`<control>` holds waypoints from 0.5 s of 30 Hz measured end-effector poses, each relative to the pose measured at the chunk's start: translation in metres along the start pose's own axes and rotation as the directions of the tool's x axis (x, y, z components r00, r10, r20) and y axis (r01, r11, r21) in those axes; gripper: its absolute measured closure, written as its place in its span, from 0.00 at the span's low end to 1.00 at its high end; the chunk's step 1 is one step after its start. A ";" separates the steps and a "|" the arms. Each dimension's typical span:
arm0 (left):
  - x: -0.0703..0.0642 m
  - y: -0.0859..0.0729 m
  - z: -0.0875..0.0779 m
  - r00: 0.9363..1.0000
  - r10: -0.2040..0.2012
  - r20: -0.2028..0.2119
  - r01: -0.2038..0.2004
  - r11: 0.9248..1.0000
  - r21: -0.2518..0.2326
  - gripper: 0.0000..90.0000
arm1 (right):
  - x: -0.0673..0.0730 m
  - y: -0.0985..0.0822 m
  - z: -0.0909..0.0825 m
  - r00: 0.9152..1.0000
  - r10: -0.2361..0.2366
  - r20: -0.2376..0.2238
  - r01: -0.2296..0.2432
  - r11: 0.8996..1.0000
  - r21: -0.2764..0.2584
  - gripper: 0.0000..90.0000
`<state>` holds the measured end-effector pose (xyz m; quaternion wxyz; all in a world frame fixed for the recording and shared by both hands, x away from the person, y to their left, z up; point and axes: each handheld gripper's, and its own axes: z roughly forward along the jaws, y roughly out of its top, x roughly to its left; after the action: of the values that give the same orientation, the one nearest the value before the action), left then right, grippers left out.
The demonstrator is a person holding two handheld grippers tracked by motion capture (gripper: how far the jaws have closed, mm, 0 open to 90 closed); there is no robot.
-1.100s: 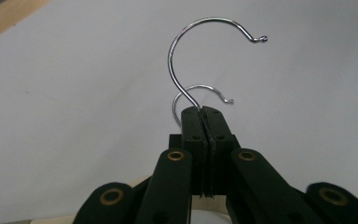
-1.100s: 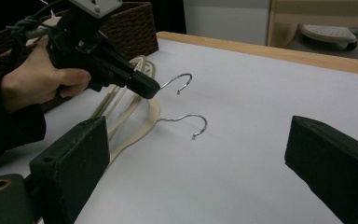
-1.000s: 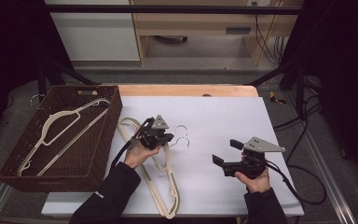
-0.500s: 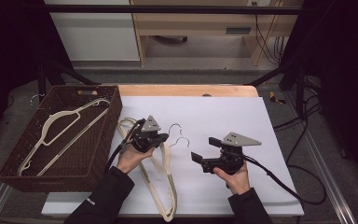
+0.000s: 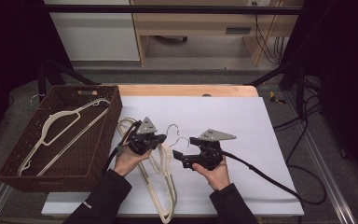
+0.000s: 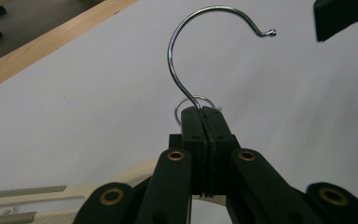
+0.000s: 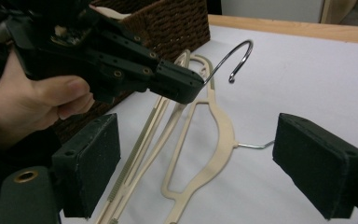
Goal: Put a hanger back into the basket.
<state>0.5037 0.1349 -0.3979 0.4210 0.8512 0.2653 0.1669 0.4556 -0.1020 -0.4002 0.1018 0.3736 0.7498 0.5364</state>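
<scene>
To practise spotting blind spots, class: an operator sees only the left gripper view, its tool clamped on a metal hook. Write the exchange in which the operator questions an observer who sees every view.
Operator: Where is the other tool?
Observer: The right tool sits just right of the left tool. Its jaws are open, have just been closing a little, and grip nothing.
Operator: What lies in front of it?
Observer: A second cream hanger lies flat on the white sheet.
Operator: Where could hangers go?
Observer: A brown wicker basket at the table's left already holds one hanger.
</scene>
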 end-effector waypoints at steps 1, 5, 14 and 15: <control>0.000 0.000 -0.001 1.000 0.000 -0.001 0.000 1.000 -0.002 0.98 | 0.001 -0.001 0.004 1.000 -0.002 -0.002 0.002 1.000 0.009 0.17; 0.000 0.001 -0.003 1.000 -0.002 -0.003 0.002 1.000 -0.008 0.98 | 0.004 -0.004 0.016 1.000 0.010 -0.006 -0.010 0.999 0.034 0.19; -0.003 0.001 -0.006 1.000 -0.005 0.003 0.005 1.000 -0.016 0.98 | 0.010 -0.012 0.043 0.999 0.030 -0.023 -0.028 0.996 0.089 0.33; -0.003 0.001 -0.006 1.000 -0.006 0.003 0.006 1.000 -0.018 0.98 | 0.009 -0.013 0.045 0.999 0.033 -0.022 -0.031 0.995 0.090 0.35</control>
<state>0.4984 0.1361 -0.3938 0.4294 0.8470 0.2655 0.1667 0.4685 -0.0650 -0.4273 0.0676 0.3835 0.7683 0.5080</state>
